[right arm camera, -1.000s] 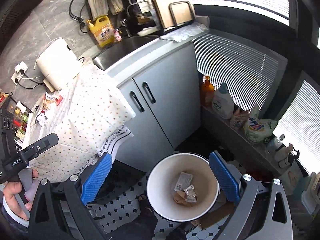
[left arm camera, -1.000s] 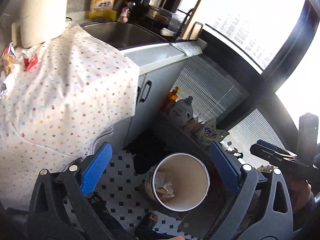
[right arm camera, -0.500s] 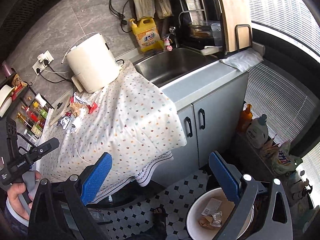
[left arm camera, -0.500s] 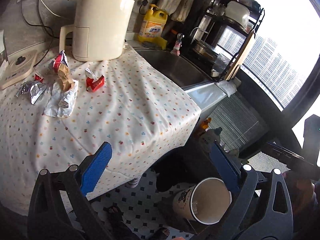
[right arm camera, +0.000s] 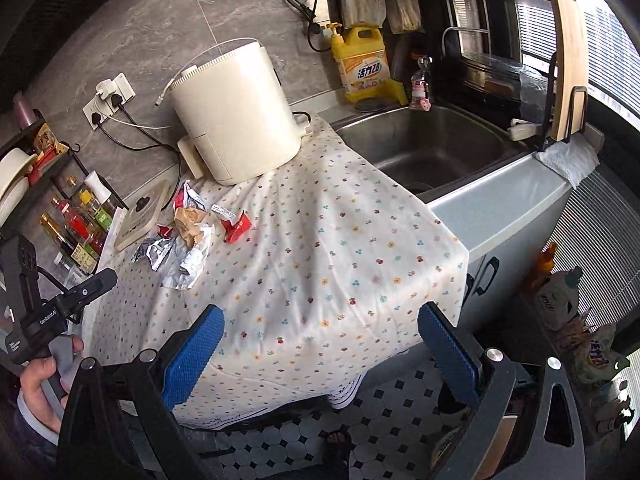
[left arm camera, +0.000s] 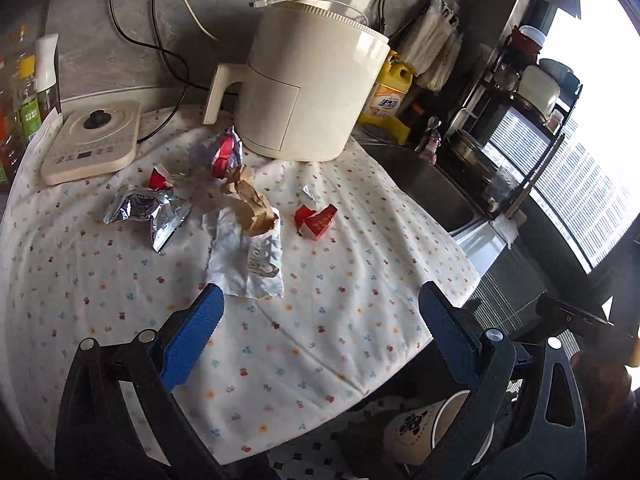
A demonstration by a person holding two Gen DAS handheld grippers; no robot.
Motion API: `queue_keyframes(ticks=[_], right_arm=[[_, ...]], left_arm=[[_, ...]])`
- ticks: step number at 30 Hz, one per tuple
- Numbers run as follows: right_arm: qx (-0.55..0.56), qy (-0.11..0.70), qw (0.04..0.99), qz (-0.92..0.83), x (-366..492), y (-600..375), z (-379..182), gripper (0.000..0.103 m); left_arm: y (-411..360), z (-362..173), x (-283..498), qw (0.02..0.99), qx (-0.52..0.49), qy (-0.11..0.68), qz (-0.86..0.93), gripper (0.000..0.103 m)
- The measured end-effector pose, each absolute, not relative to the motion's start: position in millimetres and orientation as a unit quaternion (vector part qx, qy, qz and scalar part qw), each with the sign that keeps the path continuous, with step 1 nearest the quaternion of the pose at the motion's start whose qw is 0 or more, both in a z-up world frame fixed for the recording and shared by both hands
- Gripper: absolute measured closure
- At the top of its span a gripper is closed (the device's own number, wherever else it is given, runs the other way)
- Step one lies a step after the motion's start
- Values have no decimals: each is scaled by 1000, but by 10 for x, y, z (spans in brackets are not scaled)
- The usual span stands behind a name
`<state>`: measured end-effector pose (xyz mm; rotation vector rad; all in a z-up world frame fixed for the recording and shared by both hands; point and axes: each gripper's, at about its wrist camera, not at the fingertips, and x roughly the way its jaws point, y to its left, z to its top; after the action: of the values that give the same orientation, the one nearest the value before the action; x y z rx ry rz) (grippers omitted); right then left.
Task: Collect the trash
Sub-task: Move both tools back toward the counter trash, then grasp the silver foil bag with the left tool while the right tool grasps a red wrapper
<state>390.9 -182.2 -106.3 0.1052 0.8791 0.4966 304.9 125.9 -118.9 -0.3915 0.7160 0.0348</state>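
On tablecloth [left arm camera: 340, 312]: crumpled wrappers [left arm camera: 244, 256].

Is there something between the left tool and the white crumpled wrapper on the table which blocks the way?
Nothing visible does. The left tool is open, and only bare tablecloth lies between it and the white crumpled wrapper, the nearest piece of trash.

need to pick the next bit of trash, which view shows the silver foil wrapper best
The left wrist view: the silver foil wrapper lies large and unblocked on the tablecloth, creases clear. The right wrist view shows it small and far off, beside the white paper.
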Motion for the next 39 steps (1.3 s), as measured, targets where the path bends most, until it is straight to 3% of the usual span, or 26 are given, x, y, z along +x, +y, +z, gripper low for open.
queue_keyframes(ticks=[13,29,30,31,32,37,39], right_arm=[[39,442,865,232,4187,-962,-1154,11],[9,467,853,230,4553,-653,-1287,16],[6,467,853,235,4597,-603,-1296,16],[4,466,852,240,4643,-548,-1310,16],[2,466,850,245,4692,-486,-1328,16],[-17,476,835,276,4919,-106,-1486,17],[-24,480,831,281,5019,36,-1570,19]], left_arm=[[2510,-1523,3308,906,-216,354,79,6],[2818,-1961,3881,894,-194,391,104,6],[2811,-1965,3905,895,-191,390,103,8],[2803,-1972,3924,896,-187,390,99,19],[2794,-1988,3952,894,-185,398,94,39],[2793,-1936,3853,891,-192,400,93,56],[2817,-1910,3760,889,-199,399,101,58]])
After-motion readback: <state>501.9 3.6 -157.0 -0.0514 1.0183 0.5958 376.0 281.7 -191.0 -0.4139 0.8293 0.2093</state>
